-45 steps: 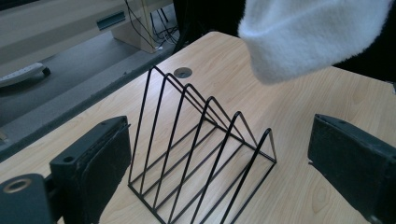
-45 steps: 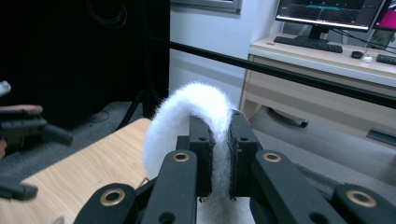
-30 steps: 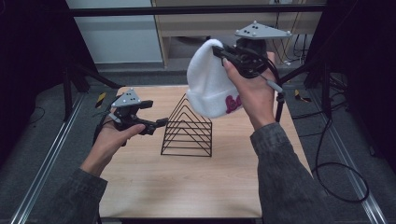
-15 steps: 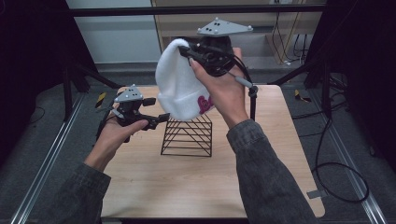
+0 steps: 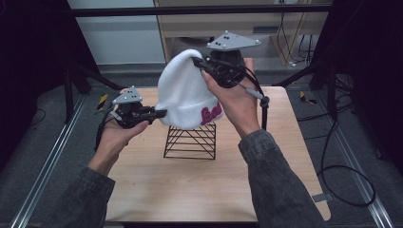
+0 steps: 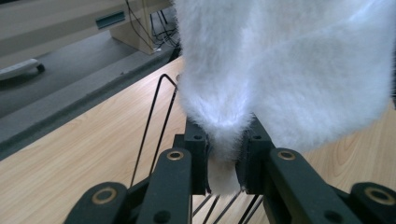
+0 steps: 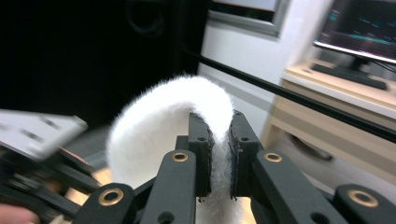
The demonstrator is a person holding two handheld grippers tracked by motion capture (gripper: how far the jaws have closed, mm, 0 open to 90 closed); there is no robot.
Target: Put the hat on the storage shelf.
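— Gripping what, exactly?
— Both sets of fingers are closed on a fluffy white hat (image 5: 185, 95). The left gripper view shows the left gripper (image 6: 225, 158) pinching a low fold of its brim; the right gripper view shows the right gripper (image 7: 219, 149) clamped on its upper edge.
— And from above?
— The high view adds pink lettering on the hat and a black wire rack (image 5: 190, 141) just beneath it, standing mid-surface (image 5: 190, 190). The hat hangs above the rack, between the hands. Bare wood lies open in front of the rack and to both sides.
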